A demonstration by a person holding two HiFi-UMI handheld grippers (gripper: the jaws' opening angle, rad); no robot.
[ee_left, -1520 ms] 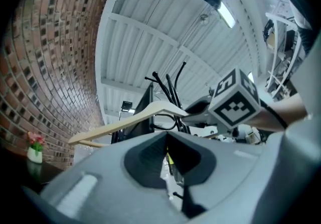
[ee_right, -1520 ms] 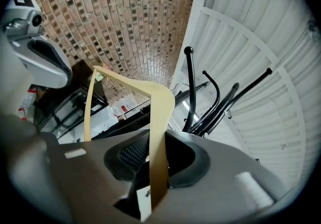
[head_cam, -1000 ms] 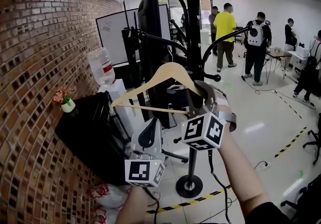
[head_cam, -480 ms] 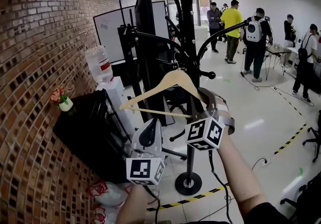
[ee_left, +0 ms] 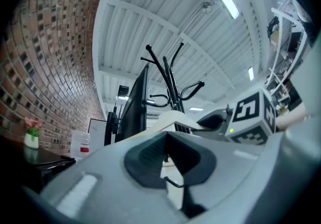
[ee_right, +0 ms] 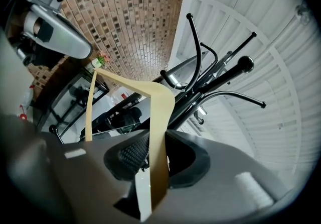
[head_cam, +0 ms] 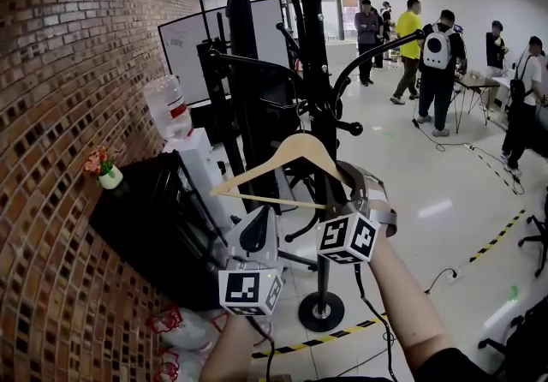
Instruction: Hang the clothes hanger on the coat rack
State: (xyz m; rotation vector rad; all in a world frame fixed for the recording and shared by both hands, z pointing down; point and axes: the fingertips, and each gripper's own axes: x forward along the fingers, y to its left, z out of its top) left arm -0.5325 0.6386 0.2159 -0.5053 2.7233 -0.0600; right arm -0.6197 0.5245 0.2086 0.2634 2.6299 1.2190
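Hunting for print and coming up short: nothing legible anywhere. On the cube [head_cam: 249, 292] of the left gripper [head_cam: 259, 216], just a black-and-white square marker, no letters or digits. Same story on the cube [head_cam: 348, 238] of the right gripper [head_cam: 341, 170]. Over on the whiteboard [head_cam: 184, 50], faint scribbles, far too small to read. On the water bottle [head_cam: 169, 110], a red label [head_cam: 176, 113], wording lost at this size. Down on the floor [head_cam: 445, 175], yellow-and-black striped tape [head_cam: 501, 236], a warning band without words.
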